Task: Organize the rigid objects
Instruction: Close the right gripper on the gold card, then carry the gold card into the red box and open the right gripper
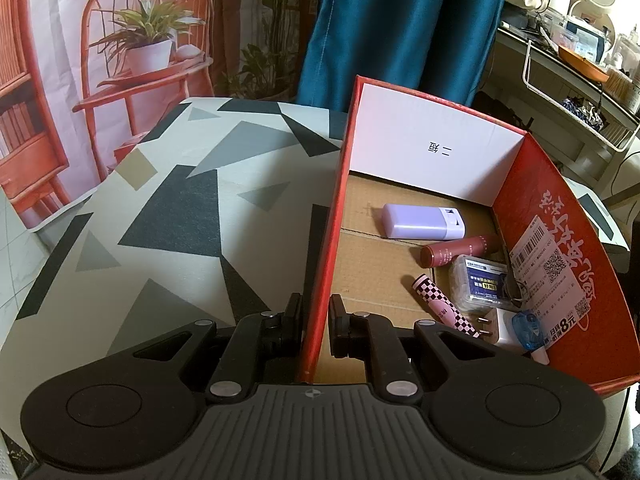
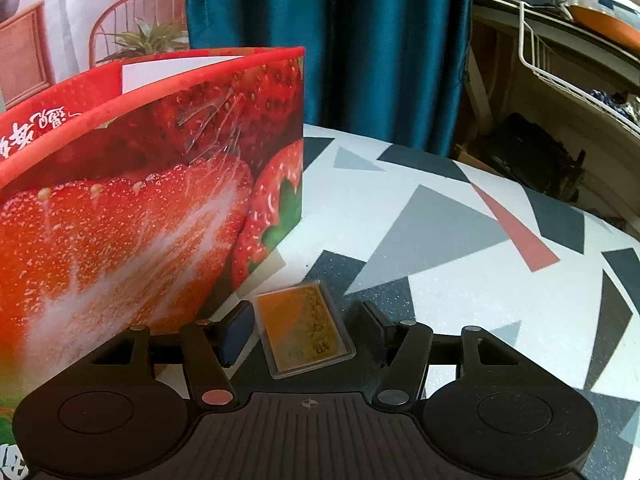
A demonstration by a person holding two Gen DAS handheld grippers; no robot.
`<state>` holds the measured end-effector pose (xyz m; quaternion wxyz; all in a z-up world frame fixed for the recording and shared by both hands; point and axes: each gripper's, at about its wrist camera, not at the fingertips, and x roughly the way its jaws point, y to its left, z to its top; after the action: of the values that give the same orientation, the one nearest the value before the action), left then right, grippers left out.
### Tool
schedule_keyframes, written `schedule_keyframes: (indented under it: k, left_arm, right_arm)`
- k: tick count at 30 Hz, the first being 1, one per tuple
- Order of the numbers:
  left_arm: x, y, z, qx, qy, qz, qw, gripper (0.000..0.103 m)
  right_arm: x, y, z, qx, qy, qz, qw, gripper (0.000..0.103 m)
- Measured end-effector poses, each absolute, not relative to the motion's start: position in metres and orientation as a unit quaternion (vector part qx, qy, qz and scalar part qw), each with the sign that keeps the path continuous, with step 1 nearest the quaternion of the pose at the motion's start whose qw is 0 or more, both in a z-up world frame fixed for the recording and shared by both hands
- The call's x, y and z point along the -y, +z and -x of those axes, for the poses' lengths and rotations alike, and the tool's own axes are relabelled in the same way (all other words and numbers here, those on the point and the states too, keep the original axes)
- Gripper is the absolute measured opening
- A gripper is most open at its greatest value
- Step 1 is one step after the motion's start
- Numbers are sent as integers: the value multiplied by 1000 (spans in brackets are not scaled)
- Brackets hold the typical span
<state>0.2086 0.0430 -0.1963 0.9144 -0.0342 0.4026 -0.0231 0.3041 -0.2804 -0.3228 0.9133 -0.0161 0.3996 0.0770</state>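
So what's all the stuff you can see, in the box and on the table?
box: 1, red with strawberry pictures, on the table
purple case: 1, lilac, inside box
round tube: 1, dark red, inside box
clear case: 1, see-through, inside box
checked tube: 1, pink and black, inside box
plug: 1, white, inside box
orange card case: 1, orange, on table beside box
table: 1, white with grey and black triangles
left gripper: 1, black, clamped on box wall
right gripper: 1, black, open around card case

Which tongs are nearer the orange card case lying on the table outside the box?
Right. The right tongs straddle the orange card case, fingers open on either side of it. The left tongs are clamped on the red box's wall, across the box from it.
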Motion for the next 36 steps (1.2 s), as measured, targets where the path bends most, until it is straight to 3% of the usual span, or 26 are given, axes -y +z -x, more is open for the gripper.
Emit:
schedule_keyframes:
  k: [2,11,23,36]
  left_arm:
    - [-43,-196,-209,-402,-23,33,915,14]
    - [-43,-197,-209,-402,-23,30,915,14]
    - [-44,-197,-208,-401,-22,31,915,14]
    - [-44,-198,-209,-402,-23,35,915,14]
  right_arm:
    - [279,-322,-304,-400,84,17,913,46]
    - [287,-310,-284,-355,52,-40,932,43]
    - [282,-214,-270,-200,99,-80,972,43]
    - [219,-221,-274,-242,177,23,954,43]
